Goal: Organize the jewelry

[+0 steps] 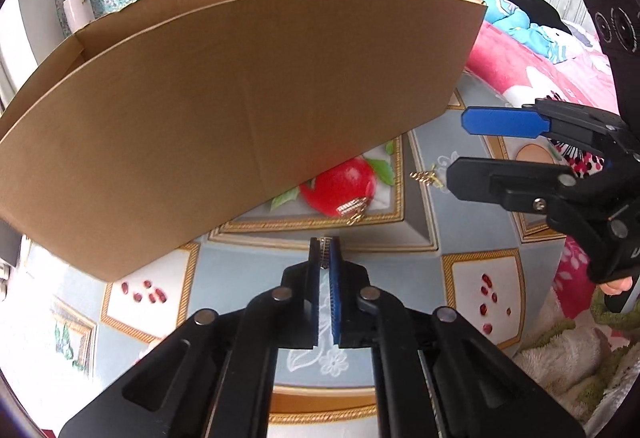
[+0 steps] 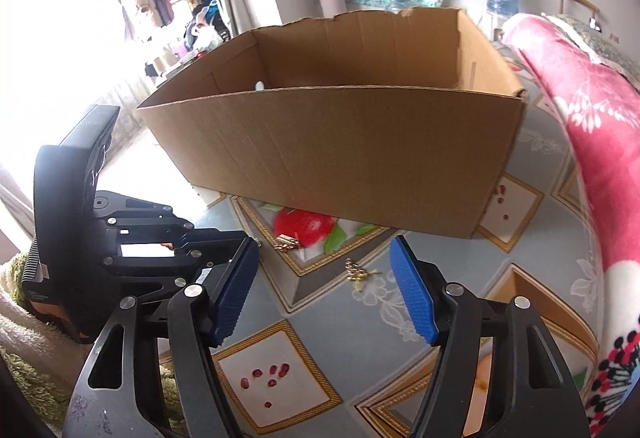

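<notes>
A small silvery piece [image 1: 325, 252] sits pinched at the very tips of the left gripper [image 1: 326, 258], whose jaws are together on it. Only an edge is caught, so it could slip out in the lift, or snag if it is a chain; what kind of piece it is I cannot tell. Just ahead of those tips a gold piece [image 1: 353, 209] lies on the red fruit print. A second gold cluster [image 2: 357, 272] lies loose ahead of the right gripper [image 2: 326, 290], between its parted fingers, which hold nothing; if they close off-centre they may scatter it across the patterned cloth [image 1: 472, 230].

The box [image 2: 332, 150] stands beyond both grippers, its near wall tall. A carried piece must clear the rim, and a hurried swing could knock that wall. A pink blanket [image 2: 592, 142] crowds the right side.
</notes>
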Action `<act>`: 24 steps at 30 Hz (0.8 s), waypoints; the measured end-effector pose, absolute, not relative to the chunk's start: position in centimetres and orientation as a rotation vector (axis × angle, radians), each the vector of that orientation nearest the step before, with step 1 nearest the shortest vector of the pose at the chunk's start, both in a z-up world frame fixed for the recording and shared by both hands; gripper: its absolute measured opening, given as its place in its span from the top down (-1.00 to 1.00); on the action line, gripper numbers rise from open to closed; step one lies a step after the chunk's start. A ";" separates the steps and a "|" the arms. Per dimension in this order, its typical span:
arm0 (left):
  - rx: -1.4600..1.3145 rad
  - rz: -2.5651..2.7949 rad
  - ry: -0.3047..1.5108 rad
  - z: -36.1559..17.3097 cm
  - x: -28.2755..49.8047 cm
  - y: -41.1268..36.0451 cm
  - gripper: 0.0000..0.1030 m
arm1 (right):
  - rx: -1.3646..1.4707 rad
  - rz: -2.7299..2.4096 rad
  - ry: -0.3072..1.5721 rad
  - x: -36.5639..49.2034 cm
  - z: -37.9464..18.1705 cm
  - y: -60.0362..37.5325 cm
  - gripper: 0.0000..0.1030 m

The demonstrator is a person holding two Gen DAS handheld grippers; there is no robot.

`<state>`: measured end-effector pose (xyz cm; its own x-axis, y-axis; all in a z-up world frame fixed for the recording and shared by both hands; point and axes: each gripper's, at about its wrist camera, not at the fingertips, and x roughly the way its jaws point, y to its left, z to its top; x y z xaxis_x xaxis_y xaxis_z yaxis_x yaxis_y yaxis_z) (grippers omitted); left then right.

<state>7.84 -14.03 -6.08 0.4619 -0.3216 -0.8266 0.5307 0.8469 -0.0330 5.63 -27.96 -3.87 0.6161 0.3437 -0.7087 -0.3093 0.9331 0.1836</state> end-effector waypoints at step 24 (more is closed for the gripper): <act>0.191 -0.506 0.949 -6.4 7.4 -11.2 0.93 | -0.274 0.446 0.915 8.1 -6.7 -21.0 0.90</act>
